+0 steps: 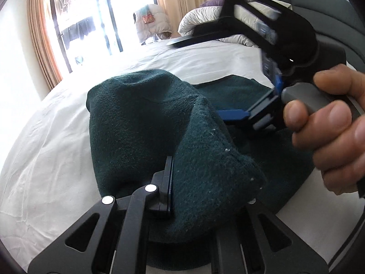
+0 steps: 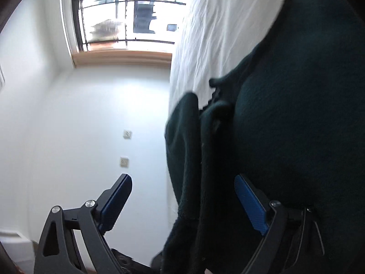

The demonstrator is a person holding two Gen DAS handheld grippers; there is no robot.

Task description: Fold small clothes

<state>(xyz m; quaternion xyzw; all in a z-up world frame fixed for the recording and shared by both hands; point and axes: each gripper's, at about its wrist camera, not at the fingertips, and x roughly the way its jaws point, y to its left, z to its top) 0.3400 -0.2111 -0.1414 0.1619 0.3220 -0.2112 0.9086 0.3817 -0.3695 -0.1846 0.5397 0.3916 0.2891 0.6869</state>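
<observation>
1. Left wrist view: nearest the camera, the left gripper [image 1: 170,182] is seen with its fingers together, clamped on a raised fold of the dark green garment [image 1: 146,118].
2. Just right of that fold, the right gripper [image 1: 228,77] is held by a hand [image 1: 330,132] with its fingers spread wide; nothing is pinched.
3. In the right wrist view, cloth hangs between the open pads [image 2: 251,203].
4. Beyond, the garment is spread on the white bed sheet [image 1: 57,137], its length running toward the far right.
</observation>
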